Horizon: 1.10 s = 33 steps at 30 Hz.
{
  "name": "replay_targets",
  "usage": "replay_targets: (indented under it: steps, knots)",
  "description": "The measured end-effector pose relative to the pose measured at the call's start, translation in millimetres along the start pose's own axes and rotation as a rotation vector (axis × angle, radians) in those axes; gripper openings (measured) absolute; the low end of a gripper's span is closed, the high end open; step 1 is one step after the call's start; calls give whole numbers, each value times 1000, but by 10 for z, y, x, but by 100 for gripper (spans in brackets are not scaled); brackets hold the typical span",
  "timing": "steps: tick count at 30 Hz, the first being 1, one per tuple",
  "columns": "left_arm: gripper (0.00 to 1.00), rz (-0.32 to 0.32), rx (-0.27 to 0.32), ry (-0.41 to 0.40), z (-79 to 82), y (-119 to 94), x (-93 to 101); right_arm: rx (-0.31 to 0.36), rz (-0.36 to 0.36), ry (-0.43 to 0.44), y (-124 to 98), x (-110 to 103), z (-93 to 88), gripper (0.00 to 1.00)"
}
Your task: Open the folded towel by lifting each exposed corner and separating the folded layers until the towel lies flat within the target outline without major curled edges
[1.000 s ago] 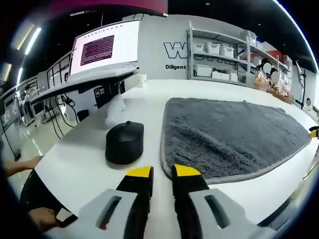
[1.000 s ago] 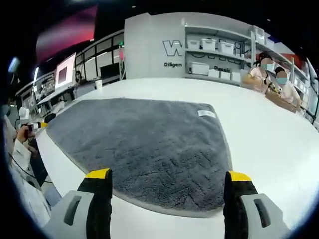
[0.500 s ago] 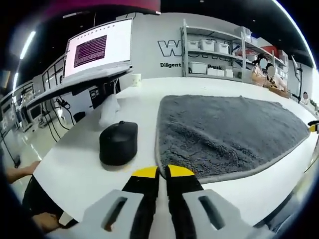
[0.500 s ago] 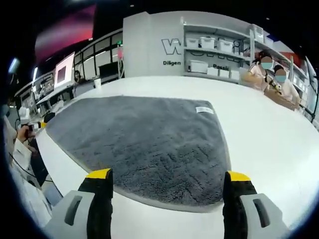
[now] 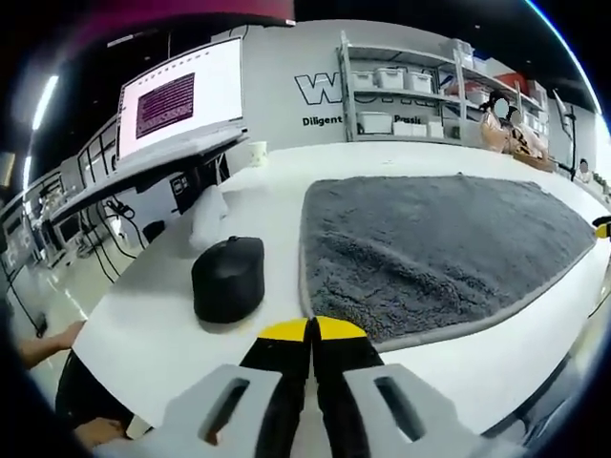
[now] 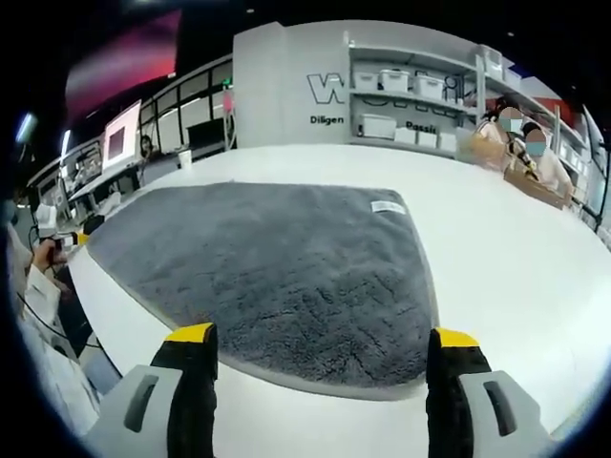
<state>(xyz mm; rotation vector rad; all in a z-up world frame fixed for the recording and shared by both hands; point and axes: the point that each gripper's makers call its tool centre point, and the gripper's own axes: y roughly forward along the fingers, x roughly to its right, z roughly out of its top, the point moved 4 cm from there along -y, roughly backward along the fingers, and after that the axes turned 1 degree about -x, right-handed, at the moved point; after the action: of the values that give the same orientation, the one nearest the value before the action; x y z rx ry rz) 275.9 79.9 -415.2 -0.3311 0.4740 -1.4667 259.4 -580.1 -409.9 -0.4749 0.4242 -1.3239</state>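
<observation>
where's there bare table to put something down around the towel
Free: the white table beyond the grey towel's edge with the white label, and the far stretch between towel and shelving. Also free is the near strip between the towel edge and the left gripper. Crowded: the side with the black object and a white cup.

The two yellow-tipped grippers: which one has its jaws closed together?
The left gripper: its yellow tips touch, just short of the grey fluffy towel. The right gripper has its jaws wide apart.
</observation>
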Motion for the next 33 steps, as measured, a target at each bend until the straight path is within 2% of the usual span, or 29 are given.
replay_targets:
  steps: [10,13,16,20,23,24,26,29,33]
  knots:
    - [0,34,14,-3,16,-60,-88,-6,-1,1,1,18,-15,89]
    - [1,27,6,-13,0,-58,-95,-8,1,2,8,16,-18,89]
    - [6,13,-6,-24,-28,-41,-76,-7,2,3,12,15,-13,89]
    - [7,12,1,-34,-25,-44,-85,-11,5,-5,8,13,-14,89]
    - [14,11,17,-65,-7,-65,-106,-16,4,-7,3,9,-22,89]
    - [15,-17,35,-96,18,-77,-73,-16,6,-6,4,7,-24,89]
    - [13,-43,42,-108,32,-80,-38,-18,6,-7,6,6,-28,89]
    - [13,-32,18,-86,8,-36,-24,-21,7,-7,11,4,-32,89]
    - [11,-48,11,-104,-17,-12,14,-22,7,-10,2,-1,-34,89]
